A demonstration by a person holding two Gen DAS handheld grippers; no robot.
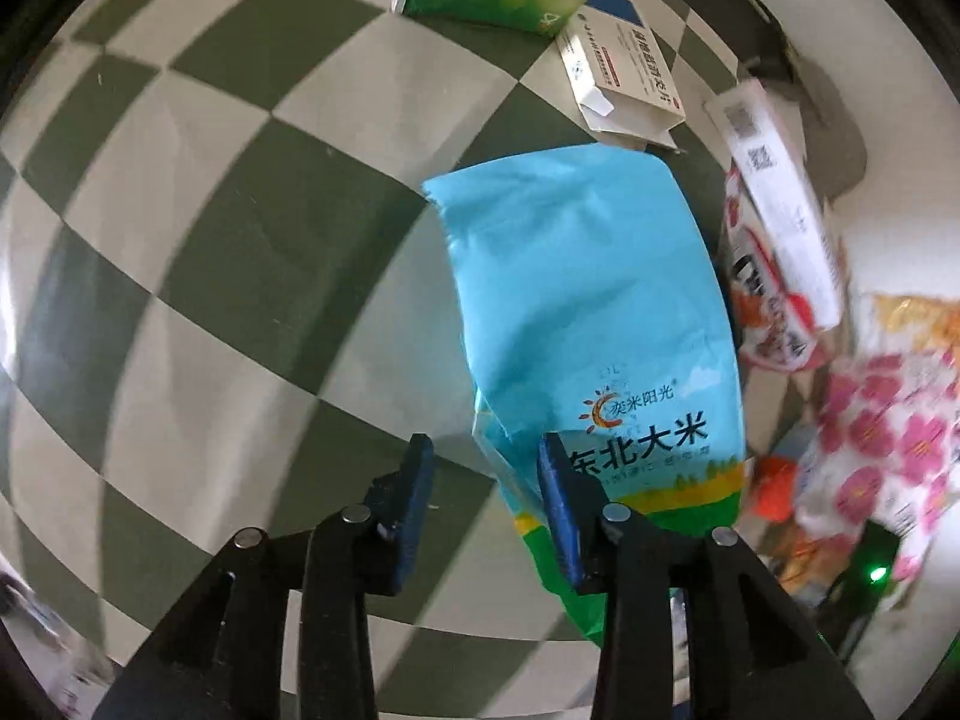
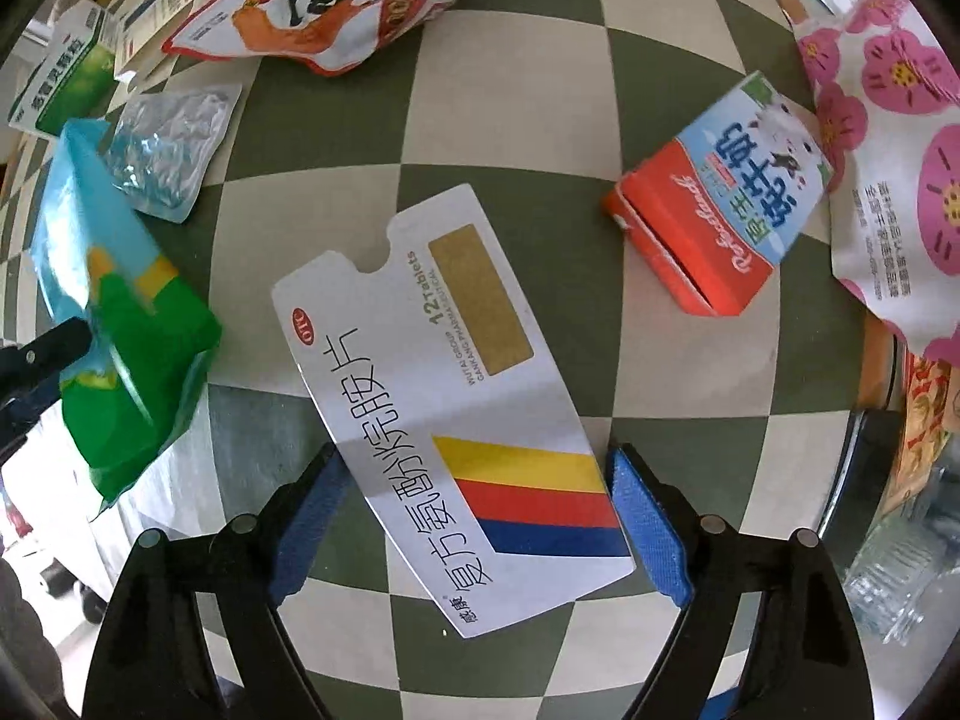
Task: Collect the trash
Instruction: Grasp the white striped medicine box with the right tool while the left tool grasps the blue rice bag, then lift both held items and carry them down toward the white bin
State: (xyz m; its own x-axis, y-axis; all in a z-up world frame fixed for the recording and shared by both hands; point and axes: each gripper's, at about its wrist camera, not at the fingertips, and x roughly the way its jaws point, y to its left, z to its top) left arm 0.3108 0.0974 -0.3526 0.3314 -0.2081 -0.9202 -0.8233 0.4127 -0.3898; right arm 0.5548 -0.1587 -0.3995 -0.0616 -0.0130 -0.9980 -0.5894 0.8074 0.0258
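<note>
Both wrists downward, close — sharing rice bag [image 1: 588,324]

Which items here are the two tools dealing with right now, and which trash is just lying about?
In hand:
blue rice bag, at the left tool
white tablet box, straddled by the right tool

Lying about:
red snack bag
milk carton
flowered bag
green medicine box

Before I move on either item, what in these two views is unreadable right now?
- Left wrist: whether the left gripper grips the blue rice bag; one jaw covers the bag's edge.
- Left wrist: red snack bag, motion-blurred.
- Right wrist: flowered bag, cut by the frame edge.
</note>
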